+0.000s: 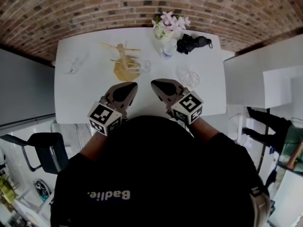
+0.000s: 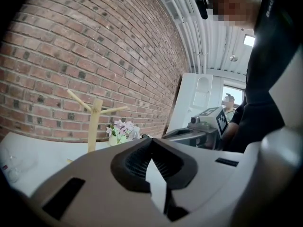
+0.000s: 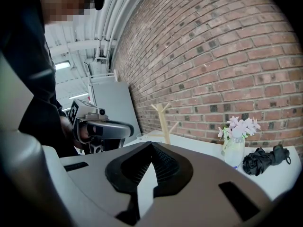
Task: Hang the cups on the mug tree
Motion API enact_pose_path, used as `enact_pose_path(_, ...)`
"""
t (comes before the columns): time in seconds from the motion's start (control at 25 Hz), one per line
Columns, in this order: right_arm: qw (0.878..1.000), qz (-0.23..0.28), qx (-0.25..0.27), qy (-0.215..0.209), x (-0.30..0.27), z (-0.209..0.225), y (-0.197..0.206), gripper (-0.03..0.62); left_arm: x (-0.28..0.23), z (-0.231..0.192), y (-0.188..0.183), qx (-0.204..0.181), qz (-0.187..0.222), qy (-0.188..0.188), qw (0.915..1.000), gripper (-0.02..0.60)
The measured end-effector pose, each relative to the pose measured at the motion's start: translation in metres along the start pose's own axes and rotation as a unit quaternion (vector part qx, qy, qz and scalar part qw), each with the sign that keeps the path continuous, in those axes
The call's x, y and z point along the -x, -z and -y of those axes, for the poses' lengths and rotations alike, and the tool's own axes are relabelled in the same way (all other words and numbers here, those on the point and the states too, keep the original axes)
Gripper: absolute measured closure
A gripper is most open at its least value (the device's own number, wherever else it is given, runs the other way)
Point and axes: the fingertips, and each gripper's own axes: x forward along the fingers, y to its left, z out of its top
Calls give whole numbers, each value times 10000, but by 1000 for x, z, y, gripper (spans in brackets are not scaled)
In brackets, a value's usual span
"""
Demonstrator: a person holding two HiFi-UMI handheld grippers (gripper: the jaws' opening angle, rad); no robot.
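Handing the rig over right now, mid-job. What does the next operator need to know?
Left hand-held gripper: shut, empty, over the near part of the table.
Right hand-held gripper: shut, empty, beside it.
The mug tree stands mid-table. One clear cup is at its right side; I cannot tell whether it is hung or just beside the base.
The left cup and the right cup sit on the table, not hung.
Left to do: hang those two and check the one by the tree.
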Motion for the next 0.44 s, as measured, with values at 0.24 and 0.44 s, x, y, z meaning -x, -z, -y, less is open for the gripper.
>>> enact_pose_path(0.24, 10000, -51, 73, -42, 1, 1, 0, 565, 1, 1, 0, 12, -29, 26, 10000, 580)
enact_pose_path(0.44, 9999, -102, 37, -12, 4, 0, 0, 565, 2, 6, 3, 56, -74, 65, 9999, 580)
